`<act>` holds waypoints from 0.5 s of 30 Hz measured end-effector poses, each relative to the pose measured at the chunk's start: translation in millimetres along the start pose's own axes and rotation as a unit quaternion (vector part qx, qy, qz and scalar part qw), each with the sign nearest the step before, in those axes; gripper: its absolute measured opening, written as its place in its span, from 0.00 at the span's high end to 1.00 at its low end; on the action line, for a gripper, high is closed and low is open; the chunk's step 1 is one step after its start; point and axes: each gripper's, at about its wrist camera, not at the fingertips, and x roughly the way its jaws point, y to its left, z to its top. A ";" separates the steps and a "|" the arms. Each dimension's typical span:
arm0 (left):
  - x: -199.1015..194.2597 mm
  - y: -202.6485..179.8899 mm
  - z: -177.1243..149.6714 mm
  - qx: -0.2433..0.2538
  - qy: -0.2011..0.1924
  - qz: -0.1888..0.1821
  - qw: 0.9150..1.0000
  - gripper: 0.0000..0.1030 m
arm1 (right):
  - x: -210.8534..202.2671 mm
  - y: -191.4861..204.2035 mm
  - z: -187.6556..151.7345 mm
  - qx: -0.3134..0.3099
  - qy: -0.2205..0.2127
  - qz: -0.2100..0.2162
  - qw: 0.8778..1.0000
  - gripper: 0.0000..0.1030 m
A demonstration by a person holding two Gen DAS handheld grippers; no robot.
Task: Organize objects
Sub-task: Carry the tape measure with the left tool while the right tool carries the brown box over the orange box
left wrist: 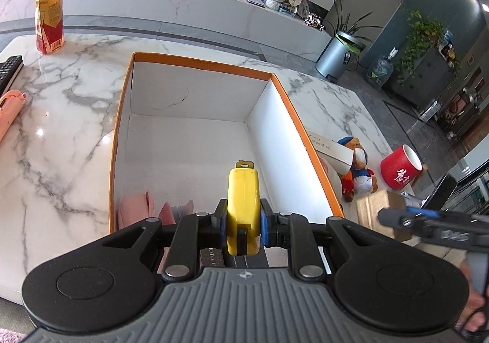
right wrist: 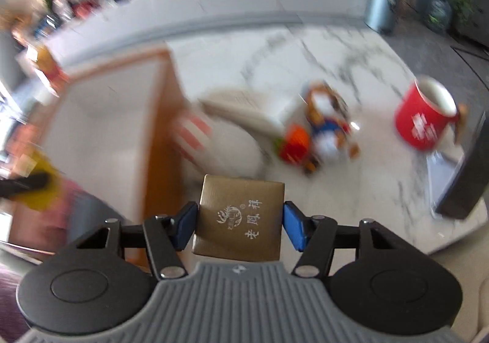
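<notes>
The left gripper (left wrist: 243,222) is clamped on a yellow tape measure (left wrist: 243,205), its blue pads pressed against both flat sides, the metal hook end pointing forward over the open box (left wrist: 195,63) — an orange-edged box with white inner walls that sits on the marble table (left wrist: 61,117). The tape measure hangs above the near part of the box floor; below and to its left, pink items (left wrist: 137,210) lie in the near corner, and a dark object with lettering shows just under the fingers, too hidden to name. The right gripper (right wrist: 240,222) is closed on a small gold box (right wrist: 240,217) printed with white Chinese characters, held by its two side faces above the table to the right of the orange box. This right wrist view is smeared by motion, so finer detail is hard to read. Still loose on the table to the right of the box are a plush toy (left wrist: 359,172) in blue, orange and white, a red mug (left wrist: 398,170) with white characters lying tilted on its side, and a white rolled paper item (left wrist: 333,152) just beside the box wall. Far to the left stand a bottle of amber drink (left wrist: 49,19), a black remote (left wrist: 9,69) and a pink object (left wrist: 10,107) at the frame edge.
</notes>
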 end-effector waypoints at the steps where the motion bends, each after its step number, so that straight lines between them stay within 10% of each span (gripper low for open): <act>1: -0.4 1.3 0.4 -0.003 -0.001 -0.003 1.000 0.78 | -9.1 8.0 5.0 -0.005 -0.009 0.017 1.000 0.40; 6: -3.3 6.8 -0.1 -0.012 -0.004 -0.015 1.000 0.78 | -19.0 61.2 17.5 -0.067 -0.020 0.061 0.996 0.40; 15: -2.9 22.1 -1.0 -0.026 -0.007 -0.036 0.999 0.78 | 30.0 115.7 1.4 -0.153 0.043 0.004 0.987 0.40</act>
